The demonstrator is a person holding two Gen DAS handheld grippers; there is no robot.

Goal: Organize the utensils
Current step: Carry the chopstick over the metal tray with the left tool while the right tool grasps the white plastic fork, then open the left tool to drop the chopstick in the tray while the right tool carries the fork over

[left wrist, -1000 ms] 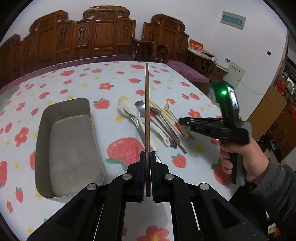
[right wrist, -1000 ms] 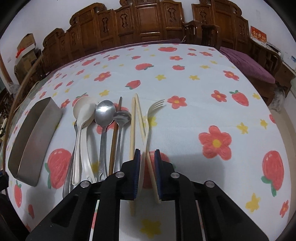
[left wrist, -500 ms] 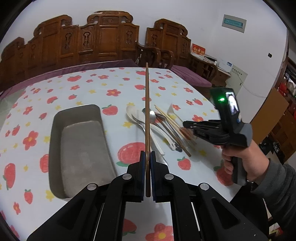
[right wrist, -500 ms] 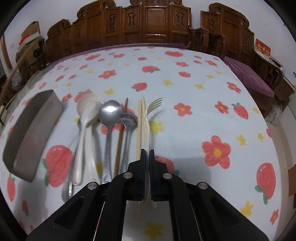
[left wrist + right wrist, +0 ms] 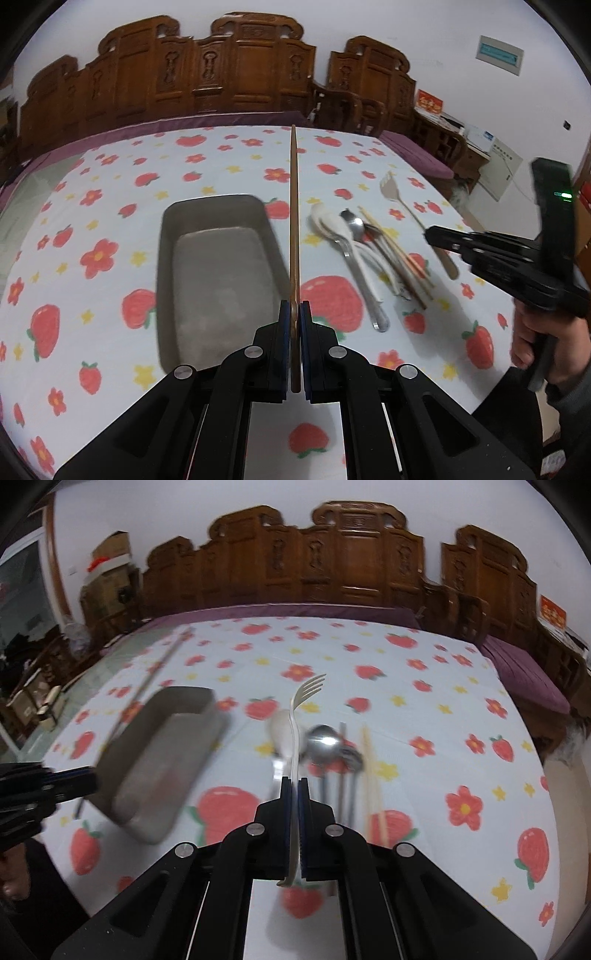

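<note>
My left gripper [image 5: 294, 314] is shut on a long brown chopstick [image 5: 294, 221], which points forward above the right rim of the metal tray [image 5: 218, 201]. My right gripper [image 5: 294, 786] is shut on the handle of a pale fork [image 5: 306, 690], lifted off the cloth with its tines pointing away. From the left wrist view the right gripper [image 5: 428, 232] hangs at the right with the fork [image 5: 391, 188] in it. On the table between them lie a white spoon [image 5: 280, 731], a metal spoon [image 5: 325, 740] and pale chopsticks [image 5: 371, 771]. The tray holds nothing.
A flower and strawberry tablecloth [image 5: 110, 206] covers the table. Carved wooden chairs [image 5: 236, 74] line the far edge. A person's hand [image 5: 546, 347] holds the right gripper at the table's right edge. Bare cloth lies left of the tray.
The right gripper shut on the fork and lifted it off the table, swinging left. The left gripper carried its chopstick sideways, closer to the tray.
</note>
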